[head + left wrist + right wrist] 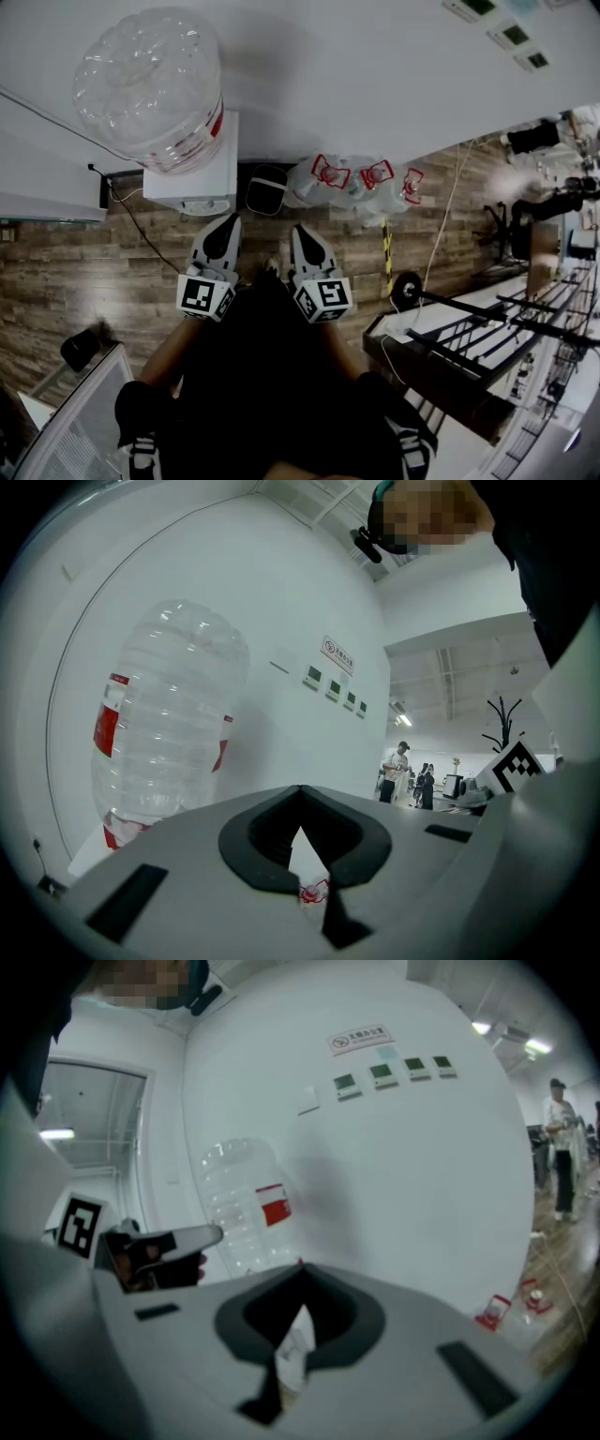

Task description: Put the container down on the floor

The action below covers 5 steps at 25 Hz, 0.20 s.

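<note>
The container is a large clear water jug [155,84] with a red label, standing upside down on a white dispenser [192,173] against the wall. It shows at the left of the left gripper view [164,733] and behind the jaws in the right gripper view [246,1208]. My left gripper [223,230] and right gripper [304,236] are side by side close to my body, pointing at the wall, below and right of the jug and apart from it. Both have their jaws together with nothing held [300,789] [300,1266].
A black bin [267,190] stands on the wood floor beside the dispenser. Several empty jugs [352,178] lie along the wall to its right. A cable runs from the dispenser's left. A black rack and desk [469,328] fill the right. People stand far off [398,771].
</note>
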Motion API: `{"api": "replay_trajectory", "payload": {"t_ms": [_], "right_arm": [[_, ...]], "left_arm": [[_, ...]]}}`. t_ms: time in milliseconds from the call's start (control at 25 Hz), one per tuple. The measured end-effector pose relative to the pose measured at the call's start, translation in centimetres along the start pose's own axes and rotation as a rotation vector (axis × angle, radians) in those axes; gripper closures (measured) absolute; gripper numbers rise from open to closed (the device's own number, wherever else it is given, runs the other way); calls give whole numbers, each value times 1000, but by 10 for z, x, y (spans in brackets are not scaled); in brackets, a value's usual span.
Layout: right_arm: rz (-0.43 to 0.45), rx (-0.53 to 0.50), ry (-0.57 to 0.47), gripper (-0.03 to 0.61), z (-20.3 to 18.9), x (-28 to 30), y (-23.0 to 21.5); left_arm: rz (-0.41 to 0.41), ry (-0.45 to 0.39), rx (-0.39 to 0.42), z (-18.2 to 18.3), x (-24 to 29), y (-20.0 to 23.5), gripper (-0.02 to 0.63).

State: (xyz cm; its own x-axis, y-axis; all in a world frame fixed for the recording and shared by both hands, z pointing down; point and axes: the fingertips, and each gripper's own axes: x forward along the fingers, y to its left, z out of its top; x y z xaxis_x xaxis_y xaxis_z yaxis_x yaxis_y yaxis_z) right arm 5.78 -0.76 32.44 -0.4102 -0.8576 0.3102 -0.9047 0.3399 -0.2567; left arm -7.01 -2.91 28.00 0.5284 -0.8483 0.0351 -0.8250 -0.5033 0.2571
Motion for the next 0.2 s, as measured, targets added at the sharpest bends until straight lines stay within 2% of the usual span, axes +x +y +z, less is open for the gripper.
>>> {"api": "replay_trajectory", "payload": {"t_ms": [200], "right_arm": [[-5, -1, -36, 546, 5, -2, 2]], "left_arm": [[-6, -3, -1, -1, -1, 1, 586]]}}
